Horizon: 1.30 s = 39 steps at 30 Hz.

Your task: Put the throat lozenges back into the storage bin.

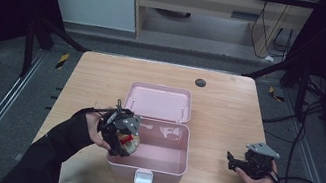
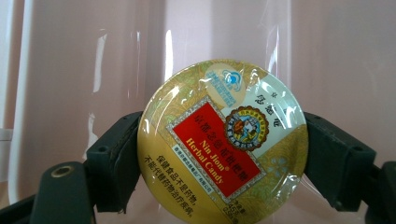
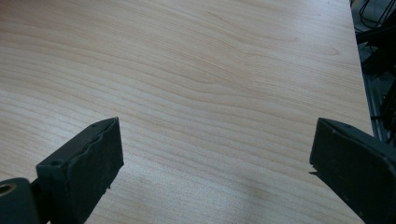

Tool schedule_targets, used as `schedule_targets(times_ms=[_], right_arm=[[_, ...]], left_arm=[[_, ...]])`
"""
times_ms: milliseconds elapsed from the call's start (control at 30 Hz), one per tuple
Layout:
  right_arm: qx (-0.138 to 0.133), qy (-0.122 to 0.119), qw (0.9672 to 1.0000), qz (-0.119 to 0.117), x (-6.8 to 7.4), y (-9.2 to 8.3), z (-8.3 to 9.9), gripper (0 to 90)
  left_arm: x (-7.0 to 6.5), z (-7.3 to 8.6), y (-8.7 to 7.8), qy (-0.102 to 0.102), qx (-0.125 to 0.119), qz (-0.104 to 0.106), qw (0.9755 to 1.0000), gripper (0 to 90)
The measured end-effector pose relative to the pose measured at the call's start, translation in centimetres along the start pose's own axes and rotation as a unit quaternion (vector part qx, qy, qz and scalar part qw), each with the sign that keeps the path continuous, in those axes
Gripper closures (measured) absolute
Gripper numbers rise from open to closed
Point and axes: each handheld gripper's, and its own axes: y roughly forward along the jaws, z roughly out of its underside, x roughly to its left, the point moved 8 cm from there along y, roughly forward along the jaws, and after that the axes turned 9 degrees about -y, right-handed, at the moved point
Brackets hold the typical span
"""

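Tin (image 2: 223, 144) label (red): "Nin Jiom Herbal Candy"

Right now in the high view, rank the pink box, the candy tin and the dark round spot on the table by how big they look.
1. Pink box, lid open, largest.
2. Candy tin, held in the left gripper over the box.
3. Dark round spot, smallest, though it lies farther from the camera.

Round candy tin (image 2: 223, 144) in gold with a red label and pale blue patch, pale pink box (image 1: 174, 162), light wood-grain desk (image 3: 196, 70), black tongs (image 2: 223, 158)
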Motion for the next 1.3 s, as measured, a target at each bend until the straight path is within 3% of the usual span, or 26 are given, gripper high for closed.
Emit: schedule_targets(times_ms=[333,1300], right_arm=[[0.002,-0.001,1.0,-0.002,0.1,0.1,0.0,3.1],[0.004,-0.002,1.0,-0.003,0.0,0.1,0.1,2.6]], left_arm=[[0.1,0.5,1.2,-0.006,0.002,0.004,1.0,19.5],[0.3,0.9,1.4,-0.003,0.008,-0.004,1.0,18.9]])
